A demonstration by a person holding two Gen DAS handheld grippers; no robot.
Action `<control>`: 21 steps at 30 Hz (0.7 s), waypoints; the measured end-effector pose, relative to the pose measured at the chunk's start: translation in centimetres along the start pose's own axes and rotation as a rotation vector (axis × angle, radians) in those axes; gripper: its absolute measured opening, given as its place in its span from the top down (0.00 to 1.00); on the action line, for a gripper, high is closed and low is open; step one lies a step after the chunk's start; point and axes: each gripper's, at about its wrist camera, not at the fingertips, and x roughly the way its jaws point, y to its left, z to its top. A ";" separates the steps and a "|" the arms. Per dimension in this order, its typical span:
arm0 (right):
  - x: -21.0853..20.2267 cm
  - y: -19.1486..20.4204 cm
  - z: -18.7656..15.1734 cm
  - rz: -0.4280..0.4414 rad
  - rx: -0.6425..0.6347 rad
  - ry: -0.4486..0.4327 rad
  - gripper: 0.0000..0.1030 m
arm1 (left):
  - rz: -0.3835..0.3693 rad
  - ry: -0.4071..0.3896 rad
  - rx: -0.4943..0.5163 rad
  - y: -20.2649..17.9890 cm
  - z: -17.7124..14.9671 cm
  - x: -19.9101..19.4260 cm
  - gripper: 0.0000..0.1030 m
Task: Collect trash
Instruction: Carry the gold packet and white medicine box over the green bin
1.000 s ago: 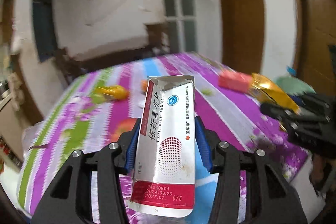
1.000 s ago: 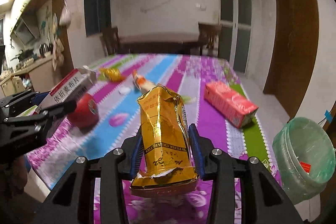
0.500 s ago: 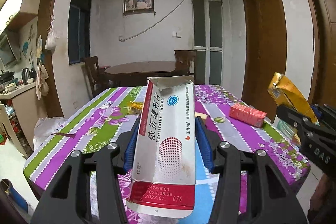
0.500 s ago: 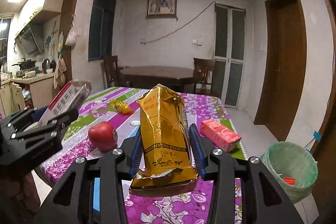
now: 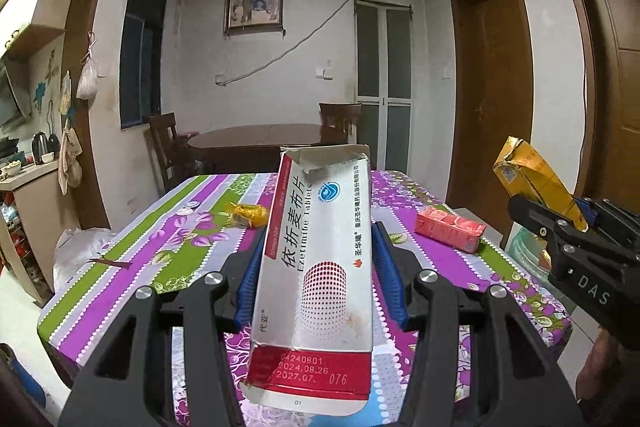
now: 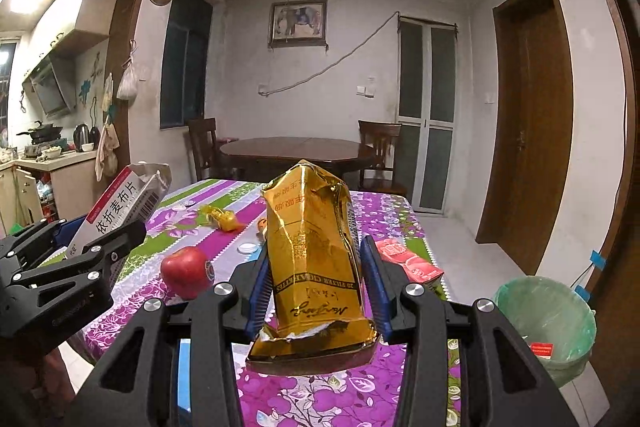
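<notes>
Left gripper (image 5: pixel 320 267) clamps an "Ezetimibe Tablets" box (image 5: pixel 316 267); right gripper (image 6: pixel 316 283) clamps a gold "Nanjing" cigarette pack (image 6: pixel 314 259) above the floral striped tablecloth (image 6: pixel 320 399)

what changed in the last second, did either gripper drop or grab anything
Nothing was dropped or grabbed. Both grippers rose and tipped up: the views went from looking down on the striped tablecloth to looking across the room. The left gripper is still shut on the medicine box, the right gripper on the gold cigarette pack. The apple, pink carton and green-lined bin kept their places.
</notes>
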 end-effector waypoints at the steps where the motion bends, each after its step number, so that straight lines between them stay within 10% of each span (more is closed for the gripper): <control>1: 0.1 0.1 0.0 0.000 -0.001 0.001 0.58 | 0.001 -0.003 0.001 -0.1 0.1 0.0 0.53; 21: 0.8 -9.0 3.5 -0.141 0.016 0.062 0.58 | -0.183 0.014 0.060 -7.4 3.4 3.8 0.53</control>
